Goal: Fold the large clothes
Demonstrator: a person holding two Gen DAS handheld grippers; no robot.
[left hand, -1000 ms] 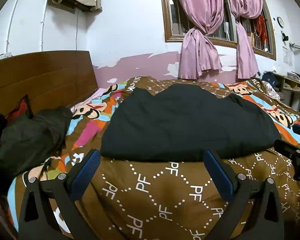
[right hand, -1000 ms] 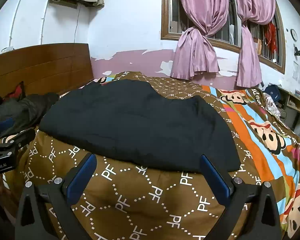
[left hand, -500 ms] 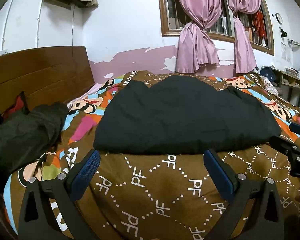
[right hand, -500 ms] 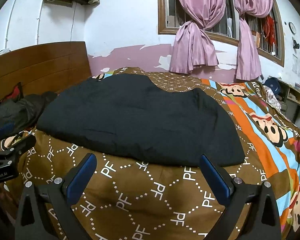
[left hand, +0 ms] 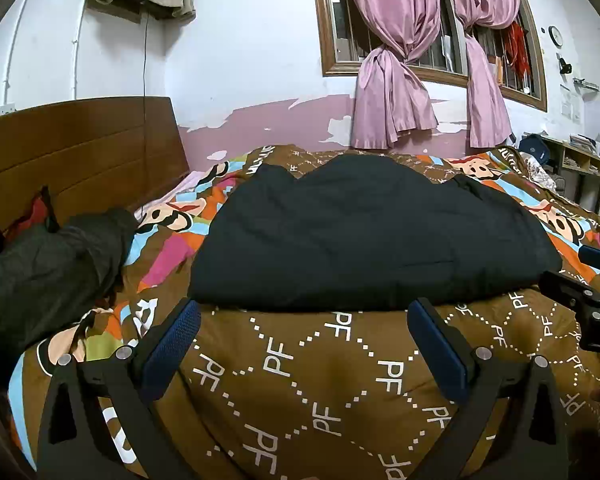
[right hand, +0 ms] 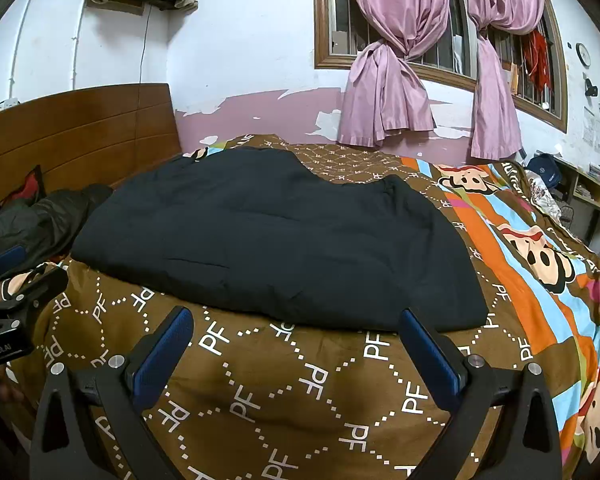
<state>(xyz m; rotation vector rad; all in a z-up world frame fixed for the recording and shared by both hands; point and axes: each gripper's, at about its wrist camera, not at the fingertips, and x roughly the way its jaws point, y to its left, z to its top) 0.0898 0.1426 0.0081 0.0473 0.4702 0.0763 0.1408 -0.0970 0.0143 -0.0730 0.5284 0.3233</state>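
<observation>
A large black garment (left hand: 364, 232) lies spread flat on the bed, its near edge just beyond both grippers; it also shows in the right wrist view (right hand: 276, 236). My left gripper (left hand: 304, 340) is open and empty, over the brown quilt in front of the garment's near left edge. My right gripper (right hand: 296, 344) is open and empty, in front of the garment's near right edge. The right gripper also shows at the right edge of the left wrist view (left hand: 588, 292), and the left gripper at the left edge of the right wrist view (right hand: 16, 292).
The bed carries a brown and cartoon-print quilt (left hand: 320, 380). A dark grey-green garment (left hand: 48, 256) lies heaped by the wooden headboard (left hand: 80, 152) on the left. A wall with pink curtains (left hand: 392, 80) is behind. Shelves (left hand: 580, 164) stand at the far right.
Both grippers have drawn back and tilted slightly, so the black garment sits a little farther and more quilt shows in front. Both stay open and empty.
</observation>
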